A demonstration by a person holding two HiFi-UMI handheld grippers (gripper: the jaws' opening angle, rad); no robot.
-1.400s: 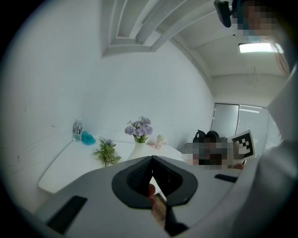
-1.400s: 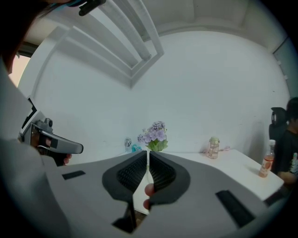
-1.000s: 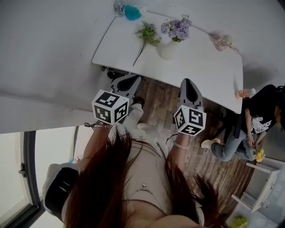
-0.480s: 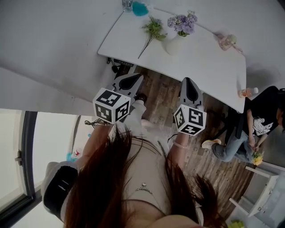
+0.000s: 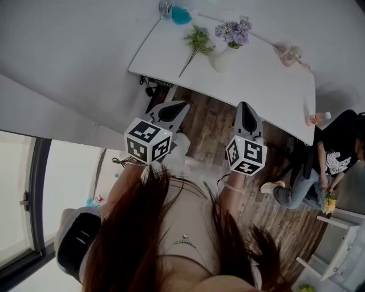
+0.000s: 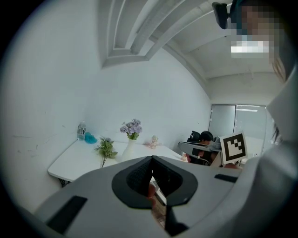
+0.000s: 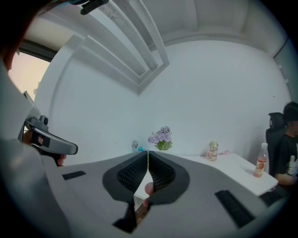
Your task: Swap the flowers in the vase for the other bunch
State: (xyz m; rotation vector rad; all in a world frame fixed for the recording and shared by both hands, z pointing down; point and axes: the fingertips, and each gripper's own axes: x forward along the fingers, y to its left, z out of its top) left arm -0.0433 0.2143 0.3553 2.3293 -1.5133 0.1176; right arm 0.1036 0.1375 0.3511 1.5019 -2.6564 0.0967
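Observation:
A white vase [image 5: 223,59] with purple flowers [image 5: 232,32] stands on the white table [image 5: 268,91] in the head view. A loose green bunch [image 5: 196,42] lies flat on the table left of the vase. My left gripper [image 5: 178,106] and right gripper [image 5: 245,107] hover over the wood floor short of the table's near edge, both shut and empty. In the left gripper view the purple flowers [image 6: 132,128], vase [image 6: 127,148] and loose bunch [image 6: 105,148] lie well ahead of the shut jaws [image 6: 151,160]. The right gripper view shows the purple flowers [image 7: 160,137] beyond its shut jaws [image 7: 148,158].
A clear bottle [image 5: 165,8] and a teal object [image 5: 182,15] sit at the table's far left corner. A pinkish jar [image 5: 290,55] and an orange-capped bottle [image 5: 317,118] stand toward the right. A seated person [image 5: 319,165] is at the table's right end. A window [image 5: 34,205] is at left.
Both grippers have drifted forward toward the table, the left one more. The table has shifted slightly right and up in the head view. Jaws stayed shut.

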